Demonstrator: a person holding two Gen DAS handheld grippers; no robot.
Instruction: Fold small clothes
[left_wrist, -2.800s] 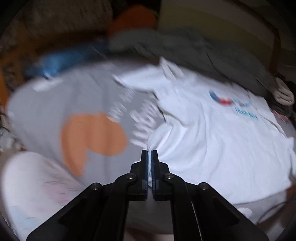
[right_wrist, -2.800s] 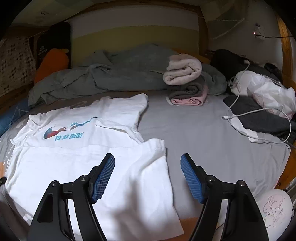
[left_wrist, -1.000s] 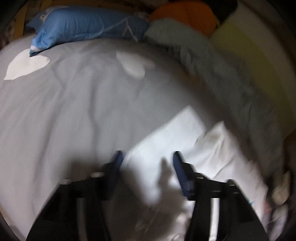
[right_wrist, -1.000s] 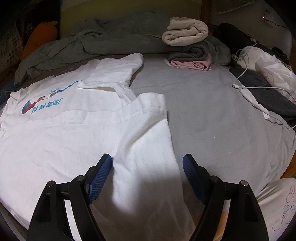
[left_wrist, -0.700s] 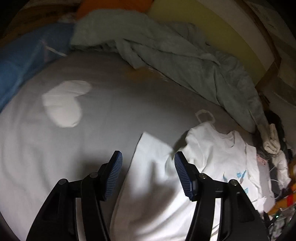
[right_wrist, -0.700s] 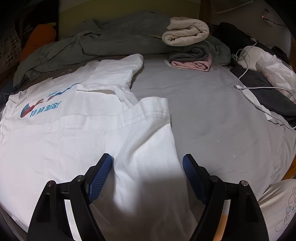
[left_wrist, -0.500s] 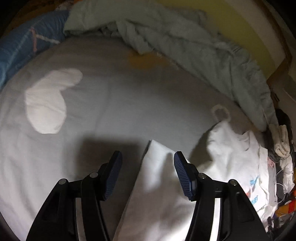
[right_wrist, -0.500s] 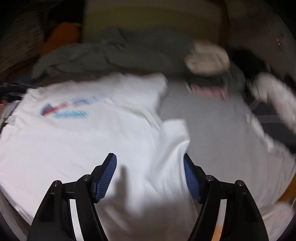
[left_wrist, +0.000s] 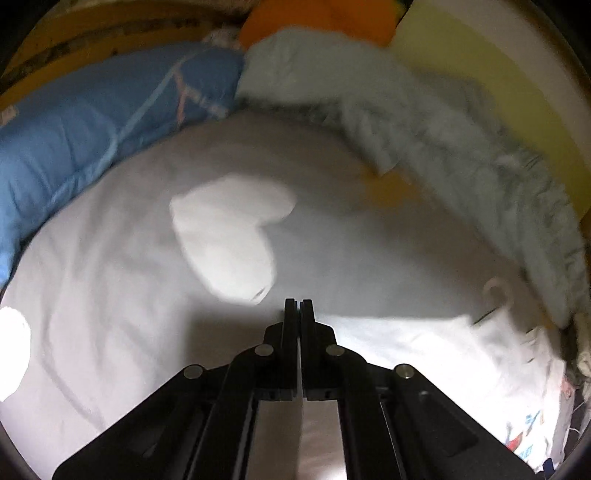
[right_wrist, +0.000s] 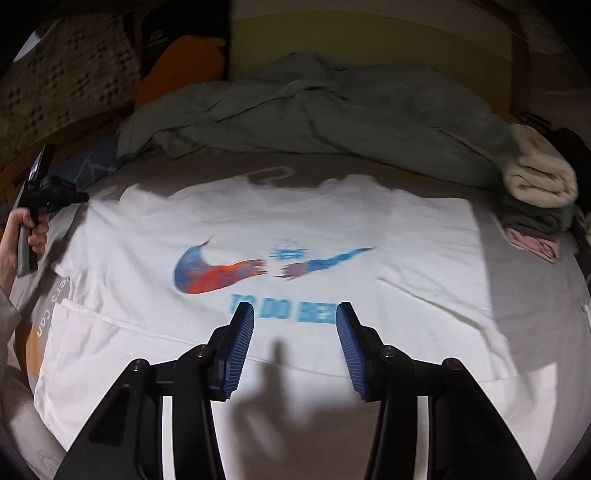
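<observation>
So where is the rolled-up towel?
In the right wrist view the cream rolled towel sits at the far right of the bed, on folded clothes, just past the white T-shirt.

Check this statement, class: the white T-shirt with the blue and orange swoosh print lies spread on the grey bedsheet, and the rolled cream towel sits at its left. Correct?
Not quite. The right wrist view shows the rolled cream towel at the right of the white T-shirt, not the left. The shirt does lie spread on the grey bedsheet.
</observation>
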